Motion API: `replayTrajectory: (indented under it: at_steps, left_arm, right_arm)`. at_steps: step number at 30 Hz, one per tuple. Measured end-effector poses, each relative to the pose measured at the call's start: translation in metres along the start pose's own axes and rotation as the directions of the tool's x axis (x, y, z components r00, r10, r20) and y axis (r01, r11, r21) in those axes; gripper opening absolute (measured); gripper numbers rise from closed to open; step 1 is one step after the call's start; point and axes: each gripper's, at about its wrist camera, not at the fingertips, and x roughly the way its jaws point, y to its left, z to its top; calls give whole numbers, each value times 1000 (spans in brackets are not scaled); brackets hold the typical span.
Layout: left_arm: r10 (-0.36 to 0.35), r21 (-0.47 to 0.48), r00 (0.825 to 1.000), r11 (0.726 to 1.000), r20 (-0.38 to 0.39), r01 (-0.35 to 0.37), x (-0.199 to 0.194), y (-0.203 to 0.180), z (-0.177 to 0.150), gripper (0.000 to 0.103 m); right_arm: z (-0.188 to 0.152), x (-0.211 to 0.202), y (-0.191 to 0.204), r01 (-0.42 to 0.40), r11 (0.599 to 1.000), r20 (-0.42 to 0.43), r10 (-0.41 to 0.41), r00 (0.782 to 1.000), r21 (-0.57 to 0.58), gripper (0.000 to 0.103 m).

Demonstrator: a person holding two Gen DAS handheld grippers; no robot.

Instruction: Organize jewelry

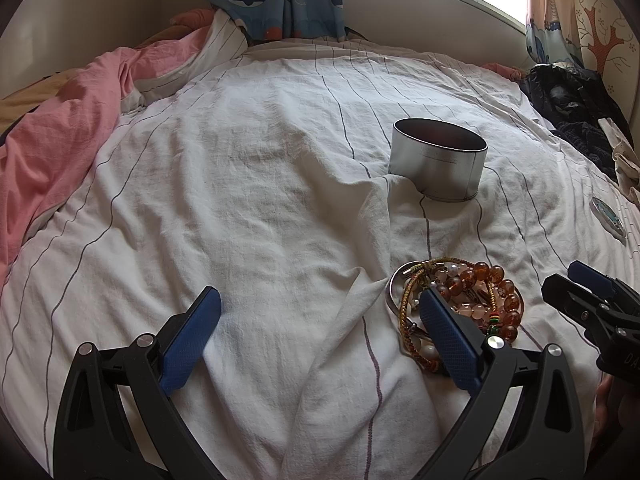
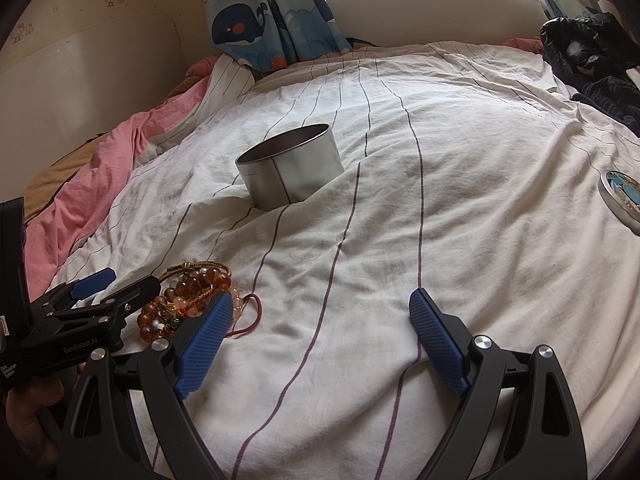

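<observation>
Both claws hover spread and empty over a striped bedsheet [image 2: 400, 240], the left gripper [image 1: 320, 320] with one pad beside a tangled heap of bracelets [image 1: 472, 292], the right gripper [image 2: 320, 320] just right of it. The heap of beaded strands and cords lies near, with the open metal tin [image 1: 440, 164] farther off. The beads look light, loose and slippery; a single looped strand seems the surest hold. The soft, creased sheet may snag. Room between heap and tin is open; a round lid [image 2: 622, 196] lies far right.
</observation>
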Motion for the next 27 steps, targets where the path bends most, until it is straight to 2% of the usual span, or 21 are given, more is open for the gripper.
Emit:
replayTrajectory:
  at_steps: [12, 15, 19, 24, 27]
  left_arm:
    - [-8, -6, 1000, 1000, 4, 8, -1, 1, 0, 96]
    - [-42, -76, 998, 996, 38, 45, -9, 17, -2, 96]
    - [-71, -212, 996, 974, 53, 81, -11, 42, -6, 96]
    - [-65, -214, 996, 974, 55, 76, -11, 44, -6, 96]
    - [-55, -223, 997, 973, 54, 65, -11, 43, -5, 96]
  right_arm:
    - [0, 0, 0, 0, 1000, 0, 0, 1000, -1, 86]
    - [0, -3, 0, 3, 1000, 20, -3, 1000, 5, 86]
    - [-1, -15, 2, 0, 1000, 69, -1, 998, 6, 86]
    - [0, -22, 19, -11, 997, 77, 17, 997, -81, 85]
    - [3, -17, 32, -33, 988, 50, 41, 998, -150, 78]
